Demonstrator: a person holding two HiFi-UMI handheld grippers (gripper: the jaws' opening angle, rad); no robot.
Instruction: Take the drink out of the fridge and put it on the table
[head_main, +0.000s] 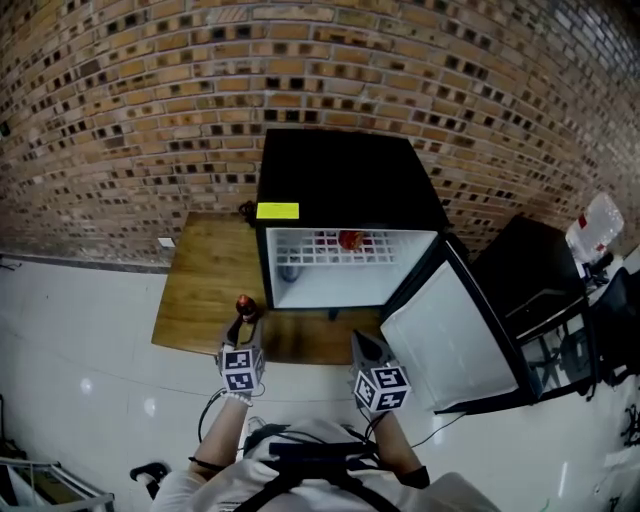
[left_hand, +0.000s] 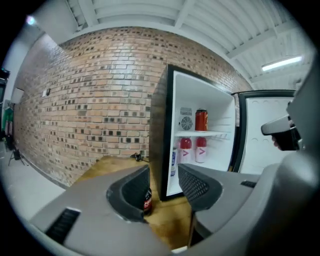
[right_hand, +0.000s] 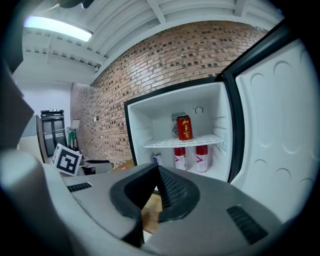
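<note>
Since a bottle is seen on the table beyond the half-open, empty left gripper, placing is judged done; right gripper shut, empty.

The wall is rough brick, the table matt wood, the fridge lining smooth white plastic, the floor glossy.

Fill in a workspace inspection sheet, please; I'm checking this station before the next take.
Surface: wooden table carries the fridge, door open.
Job's things: dark drink bottle upright on the table, outside the fridge; red can on upper shelf, two red-topped cans below.
Clutter: nothing seen.
Grippers: left gripper open, empty, bottle beyond it; right gripper shut, empty.
Cables: dark cable on the table beside the fridge.
Surroundings: brick wall, white floor, black stand at right.
</note>
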